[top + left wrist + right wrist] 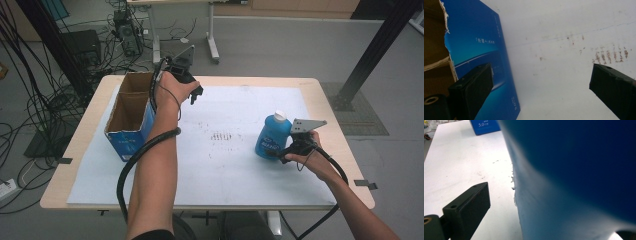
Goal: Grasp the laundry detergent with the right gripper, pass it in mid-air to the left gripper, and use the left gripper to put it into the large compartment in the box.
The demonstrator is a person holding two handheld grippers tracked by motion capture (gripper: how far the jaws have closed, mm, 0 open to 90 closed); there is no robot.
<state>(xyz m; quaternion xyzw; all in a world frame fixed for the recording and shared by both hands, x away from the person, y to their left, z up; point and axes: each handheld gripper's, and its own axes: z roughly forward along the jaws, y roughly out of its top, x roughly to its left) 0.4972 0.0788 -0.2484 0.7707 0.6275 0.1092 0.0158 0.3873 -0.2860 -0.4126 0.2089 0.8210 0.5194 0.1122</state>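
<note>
Blue bottle (272, 137) with white cap stands upright on the right half of the white sheet (225, 165) covering the wooden table (330, 95). Right gripper (287, 152) is at the bottle's lower right side, grey plate above it; jaws appear to straddle the bottle's base. Whether they press on it, I cannot tell.

Right gripper view: the bottle (579, 175) looms as a blurred blue wall, very close. One black jaw stands clear to its left with a strip of sheet between; the other jaw is just a dark corner at bottom right, under the bottle.

Left gripper (196, 95) is held near the far edge of the sheet, just right of the open cardboard box (131, 117), which is brown inside, blue outside, and sits at the table's left side. Left gripper view: jaws wide apart, nothing between them; the box's (479, 45) blue wall with white print and a torn brown flap; reddish-brown smudges (610, 55) on the sheet.

High view adds the room: grey floor, tangled black cables (30, 100) at left, another table's legs (212, 42) at the far side, a dark post (375, 50) at right
</note>
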